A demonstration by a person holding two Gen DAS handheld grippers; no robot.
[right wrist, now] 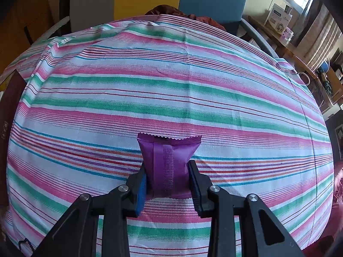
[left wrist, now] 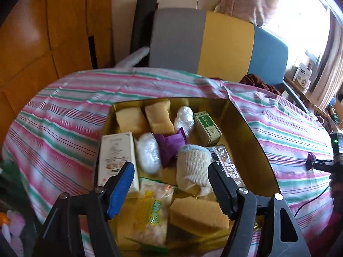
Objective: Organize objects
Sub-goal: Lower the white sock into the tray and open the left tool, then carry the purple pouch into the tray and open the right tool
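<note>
Purple packet (right wrist: 169,167) lies lengthwise between the right gripper (right wrist: 168,184) fingers, clamped; left gripper (left wrist: 171,184) fingers released.

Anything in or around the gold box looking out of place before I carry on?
Nothing is spilled or damaged. One purple packet is outside the gold box, clamped in the right gripper over the striped cloth. In the box, the rolled sock lies tilted across other items, between the open left gripper's fingers.
</note>
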